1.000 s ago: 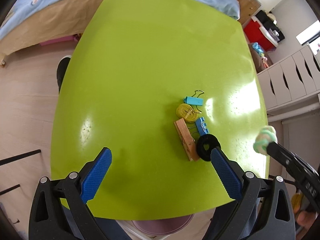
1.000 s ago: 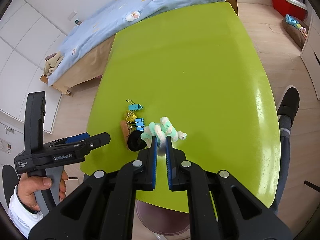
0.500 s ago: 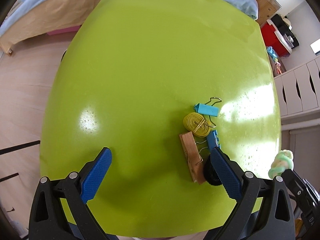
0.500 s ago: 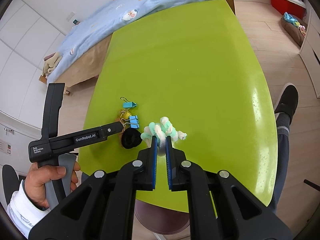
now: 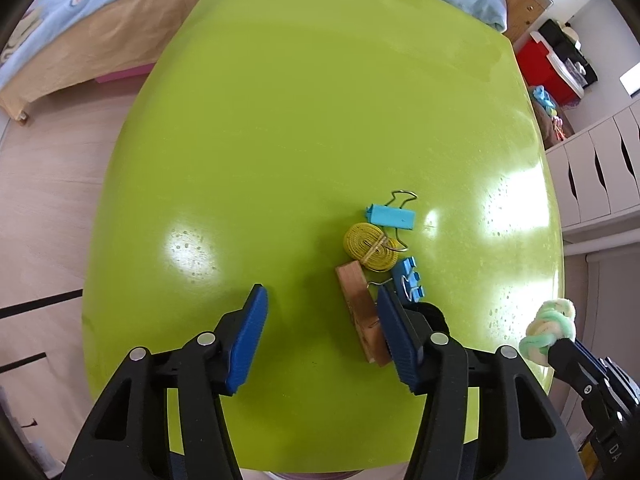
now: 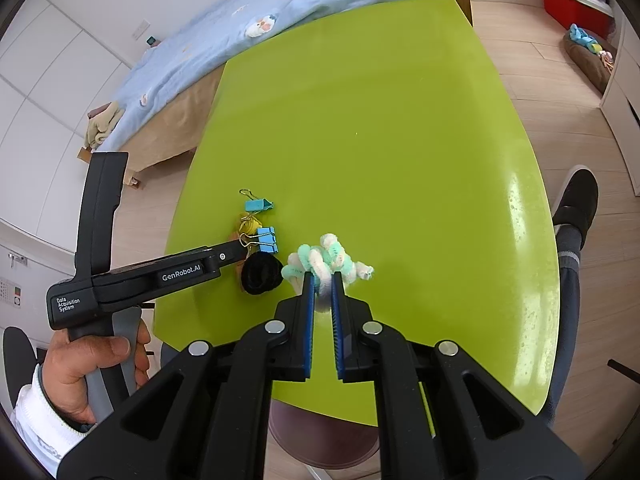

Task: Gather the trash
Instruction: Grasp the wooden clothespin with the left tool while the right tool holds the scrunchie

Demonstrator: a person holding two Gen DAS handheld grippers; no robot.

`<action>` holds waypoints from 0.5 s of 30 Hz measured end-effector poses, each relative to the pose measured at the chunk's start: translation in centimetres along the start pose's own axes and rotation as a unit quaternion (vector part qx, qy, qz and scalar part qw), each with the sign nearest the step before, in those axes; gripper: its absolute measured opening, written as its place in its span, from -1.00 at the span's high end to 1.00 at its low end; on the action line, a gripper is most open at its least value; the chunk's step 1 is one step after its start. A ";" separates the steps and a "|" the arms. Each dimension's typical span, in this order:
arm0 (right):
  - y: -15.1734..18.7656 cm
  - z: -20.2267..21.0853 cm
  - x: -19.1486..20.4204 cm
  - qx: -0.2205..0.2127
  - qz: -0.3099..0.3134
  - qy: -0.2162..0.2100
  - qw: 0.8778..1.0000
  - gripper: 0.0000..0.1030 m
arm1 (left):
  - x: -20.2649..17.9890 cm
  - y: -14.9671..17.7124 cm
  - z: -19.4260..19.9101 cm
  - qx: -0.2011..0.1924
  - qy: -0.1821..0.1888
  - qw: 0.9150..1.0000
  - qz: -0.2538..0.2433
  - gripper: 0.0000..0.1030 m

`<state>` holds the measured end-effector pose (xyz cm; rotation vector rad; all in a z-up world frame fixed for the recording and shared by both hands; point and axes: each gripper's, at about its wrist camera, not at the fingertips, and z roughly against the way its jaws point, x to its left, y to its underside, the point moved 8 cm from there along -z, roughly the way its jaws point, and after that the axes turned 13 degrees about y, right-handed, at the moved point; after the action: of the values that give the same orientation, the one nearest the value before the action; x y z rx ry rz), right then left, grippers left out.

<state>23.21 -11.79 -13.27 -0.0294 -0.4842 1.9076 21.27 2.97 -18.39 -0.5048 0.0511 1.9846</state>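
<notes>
Bed (image 6: 240, 40) with pale blue cover beyond the far edge of the worktop. Lime-green glossy worktop (image 5: 300, 120), bare apart from one small cluster of trash near the near right corner in the left wrist view.

Left tongs (image 5: 322, 300) pointing steeply down over that cluster, blue pads (image 5: 248, 344) apart after just closing part of the way, pressing on nothing. Hand (image 6: 88, 360) in a white cuff wrapped round the grey handle.

Right tongs (image 6: 322, 280) held above the near edge of the worktop, beside the cluster, pads nearly together and clamped on a fuzzy white-and-mint bundle (image 6: 326, 258), lifted clear of the surface.

Wooden block (image 5: 360, 308) lying flat between the left pads, close against the right-hand one, not squeezed. Black ring (image 6: 260, 274) just beside the block, mostly hidden behind that same pad in the left wrist view. Yellow coil (image 5: 370, 246) tied across the middle, touching the far end of the block. Blue binder clip (image 5: 390, 216) just beyond the coil, wire handles splayed. Second blue binder clip (image 5: 410, 280) between coil and ring, next to the tip of the right-hand pad.
</notes>
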 end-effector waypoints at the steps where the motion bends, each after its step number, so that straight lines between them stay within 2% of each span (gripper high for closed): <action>1: 0.0 0.0 0.0 0.000 0.000 0.000 1.000 0.85 | -0.1 -0.2 0.0 0.000 0.001 1.000 -0.001 -0.08; 3: 0.1 0.0 0.0 0.000 0.000 0.000 1.000 0.85 | -0.3 -0.3 0.0 0.001 0.004 1.000 -0.001 -0.02; 5: 0.1 -0.1 0.0 0.001 0.000 0.000 1.000 0.85 | -0.7 -0.1 -0.1 0.003 0.015 1.000 -0.002 0.23; 8: 0.3 -0.2 0.1 0.002 0.002 -0.001 1.000 0.85 | -1.6 0.0 -0.4 0.006 0.024 1.000 -0.009 0.44; 15: 0.4 -0.2 0.0 0.002 0.004 0.000 1.000 0.85 | -2.0 0.2 -0.7 0.005 0.039 0.999 -0.029 0.61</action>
<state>22.89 -11.88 -13.56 -0.0294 -0.4817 1.9169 22.08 1.00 -18.30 -0.5709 0.0929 1.9066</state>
